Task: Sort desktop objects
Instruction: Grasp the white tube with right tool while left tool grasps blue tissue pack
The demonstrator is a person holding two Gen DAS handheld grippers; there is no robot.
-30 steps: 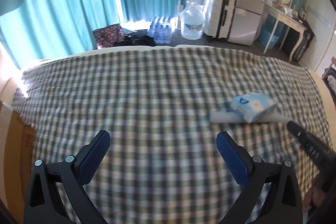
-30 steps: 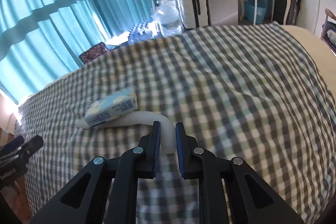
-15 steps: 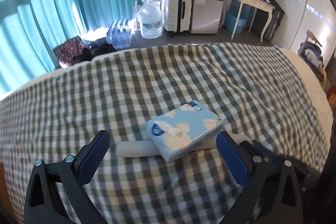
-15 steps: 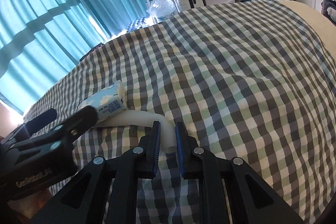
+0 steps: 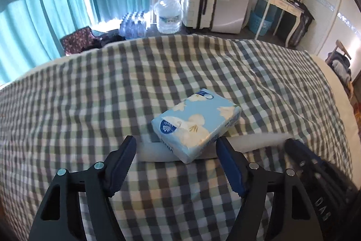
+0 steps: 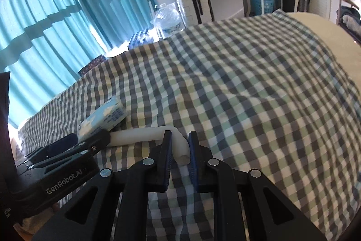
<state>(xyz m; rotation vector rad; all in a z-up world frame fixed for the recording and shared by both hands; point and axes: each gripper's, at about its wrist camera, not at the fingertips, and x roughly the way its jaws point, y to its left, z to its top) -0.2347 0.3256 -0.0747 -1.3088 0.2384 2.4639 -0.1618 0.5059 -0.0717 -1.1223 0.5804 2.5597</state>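
Tissue pack (image 5: 196,122) lies on white bent tube (image 6: 146,136), both on checked bed cover (image 6: 248,94). Left claw (image 5: 176,156) released, jaws just been narrowing, pack's near corner between pads, not pressed. Right claw (image 6: 180,150) clenched on tube's short end.

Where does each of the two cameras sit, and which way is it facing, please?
Left wrist: on the left claw, angled down over the checked bedspread at the pale blue floral tissue pack; its fingers straddle the pack, and the jaws have just been closing.
Right wrist: on the right claw, angled down, shut on the bent white foam tube; the left claw shows at the left edge.
Shared: pack, tube, bedspread, teal curtains, white suitcase.
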